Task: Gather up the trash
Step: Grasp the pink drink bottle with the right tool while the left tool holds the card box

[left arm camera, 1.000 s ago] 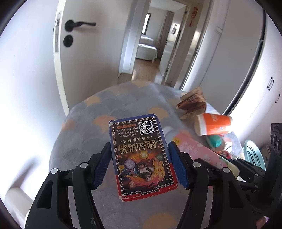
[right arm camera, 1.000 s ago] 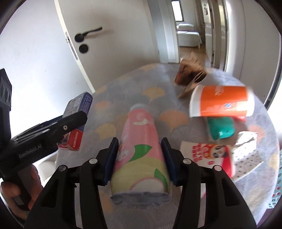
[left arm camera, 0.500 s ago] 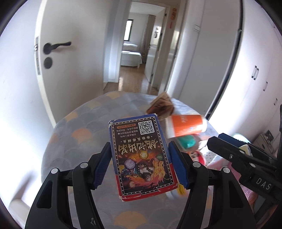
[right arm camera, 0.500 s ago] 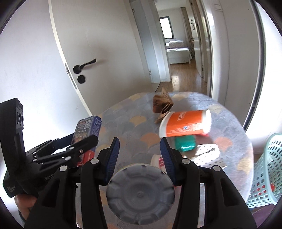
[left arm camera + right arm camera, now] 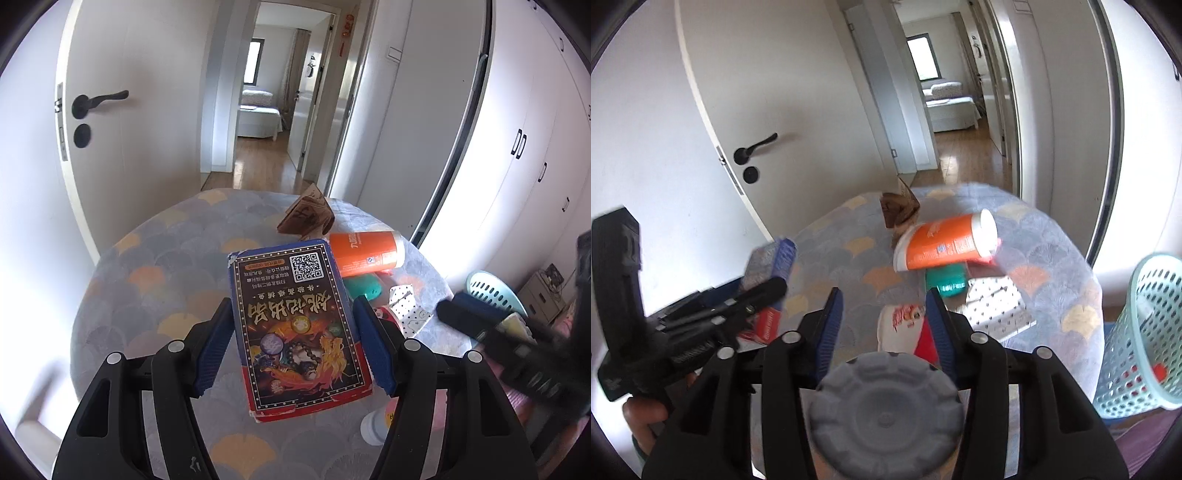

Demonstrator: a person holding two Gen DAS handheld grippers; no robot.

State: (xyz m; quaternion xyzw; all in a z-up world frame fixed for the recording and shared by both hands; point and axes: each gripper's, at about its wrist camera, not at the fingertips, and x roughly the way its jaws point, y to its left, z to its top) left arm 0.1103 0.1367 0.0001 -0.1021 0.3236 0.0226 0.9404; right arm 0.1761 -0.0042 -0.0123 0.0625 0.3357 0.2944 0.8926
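My left gripper (image 5: pixel 293 336) is shut on a blue and red card box (image 5: pixel 295 317) with a QR code, held above the round table (image 5: pixel 166 266). My right gripper (image 5: pixel 884 328) is shut on a pink bottle; only its grey ribbed base (image 5: pixel 884 417) shows, tipped toward the camera. In the left wrist view the bottle's white cap (image 5: pixel 373 428) hangs at lower right under the blurred right gripper (image 5: pixel 517 347). The left gripper (image 5: pixel 701 314) with the box (image 5: pixel 772 266) also shows in the right wrist view.
On the table lie an orange cup (image 5: pixel 945 243), a green packet (image 5: pixel 947 282), a brown folded paper (image 5: pixel 897 210), a dotted white wrapper (image 5: pixel 997 302) and a red-and-white packet (image 5: pixel 908 325). A light blue mesh basket (image 5: pixel 1145 332) stands right of the table. A white door (image 5: pixel 122 122) is behind.
Both grippers have lifted away from the table with their loads. The bottle has tipped so its base faces the right camera. The basket has come further into the right wrist view.
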